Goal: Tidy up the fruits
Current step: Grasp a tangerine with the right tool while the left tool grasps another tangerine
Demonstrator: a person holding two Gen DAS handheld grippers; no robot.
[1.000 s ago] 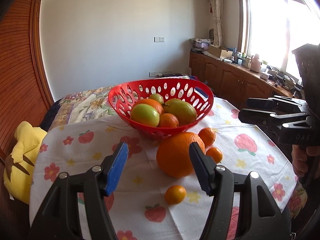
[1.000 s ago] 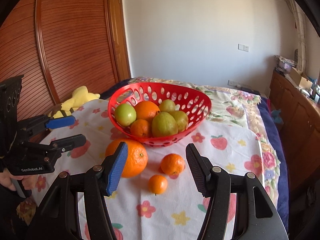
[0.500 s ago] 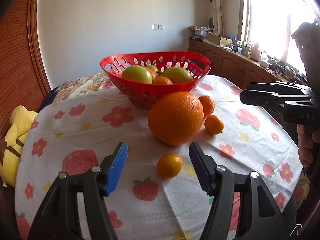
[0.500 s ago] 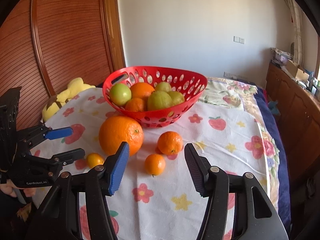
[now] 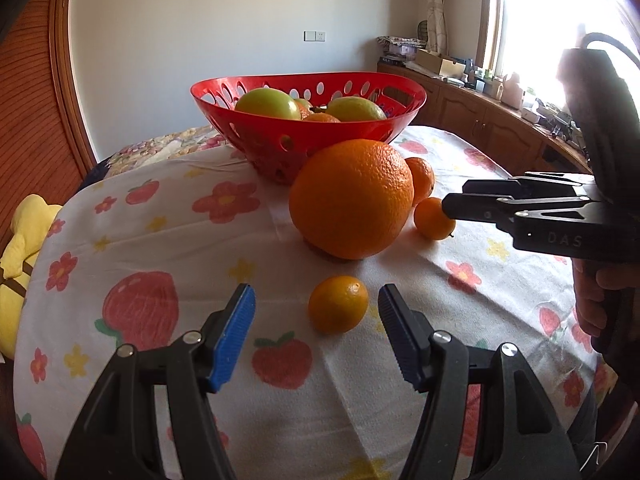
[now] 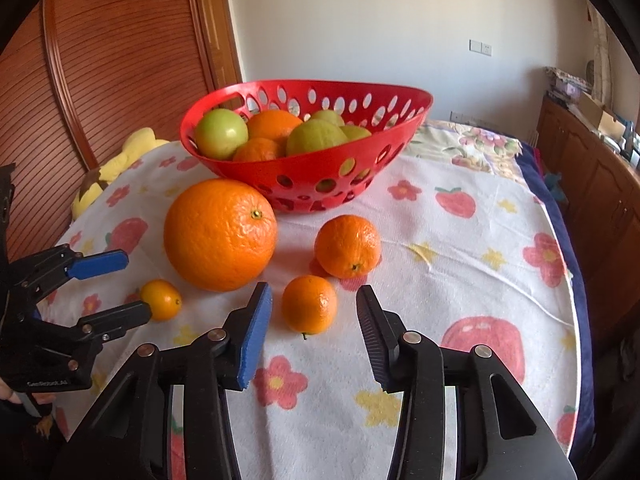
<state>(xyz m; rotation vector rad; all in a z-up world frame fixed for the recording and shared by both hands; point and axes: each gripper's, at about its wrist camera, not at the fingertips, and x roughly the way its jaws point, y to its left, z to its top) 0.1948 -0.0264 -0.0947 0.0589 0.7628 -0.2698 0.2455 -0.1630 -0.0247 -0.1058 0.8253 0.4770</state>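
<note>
Basket [image 6: 312, 184] already held several fruits: greens and oranges. Four were left on the cloth [image 6: 460, 264]: big orange [image 6: 220, 234], two mandarins [image 6: 347, 246] [image 6: 309, 304], kumquat [image 5: 338, 304]. Left gripper [image 5: 316, 316] was spread, straddling the kumquat; right gripper [image 6: 314, 320] spread around the nearer mandarin. Nothing gripped yet.

Both grippers sit low over the tablecloth [image 6: 460, 240], fingers pointing toward the far side. The left gripper [image 5: 316, 320] has its jaws spread wide, blue pads [image 5: 236, 328] facing each other and nothing gripped. Same with the right gripper [image 6: 312, 324], wide open with nothing between its fingers. A bit of the right hand [image 5: 596, 304] is wrapped around that gripper's handle.
</note>
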